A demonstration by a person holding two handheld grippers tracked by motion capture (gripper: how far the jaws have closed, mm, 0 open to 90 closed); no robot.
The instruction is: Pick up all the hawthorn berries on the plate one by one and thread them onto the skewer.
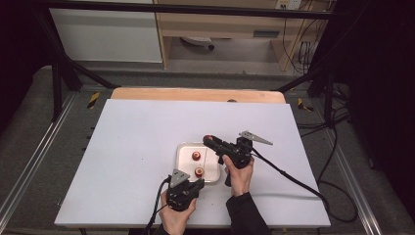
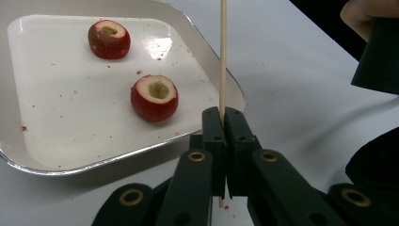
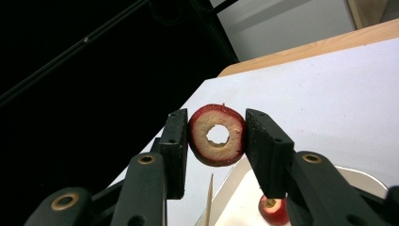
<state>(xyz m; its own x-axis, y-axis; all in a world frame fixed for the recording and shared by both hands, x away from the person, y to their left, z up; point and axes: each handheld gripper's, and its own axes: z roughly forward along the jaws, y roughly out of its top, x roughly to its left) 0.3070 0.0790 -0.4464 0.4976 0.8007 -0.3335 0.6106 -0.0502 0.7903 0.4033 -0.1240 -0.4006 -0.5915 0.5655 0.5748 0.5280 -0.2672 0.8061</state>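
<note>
Claw on the right [image 3: 216, 141] is clamped on a cored red fruit [image 3: 217, 135], one pad on each flank, with the bored hole facing the right gripper view's camera; from the high view this claw [image 1: 207, 139] is held up above the far edge of the tray [image 1: 185, 147]. Left claw [image 2: 224, 123] is pinched fully closed on a thin wooden skewer [image 2: 223, 56], which stands upright between the jaws just beside the tray's near corner; its tip [image 3: 210, 188] shows below the held fruit in the right gripper view, not yet entered into the hole. Left claw in the high view [image 1: 198, 183] sits low at the near edge of the desk [image 1: 137, 127]. Two more cored red fruits wait in the tray: the nearer one [image 2: 154, 97], the farther one [image 2: 109, 39], both lying hole-up and apart from each other. Tray floor carries small red crumbs. Judgement on progress: the work appears to be threading fruit onto the skewer, and it looks early. No fruit is on the stick as far as can be seen; the first piece is picked up and being lined up over the point. Remaining: push this one on, then fetch and thread the two in the tray. Hole and tip look offset, so alignment needs correcting first.
</note>
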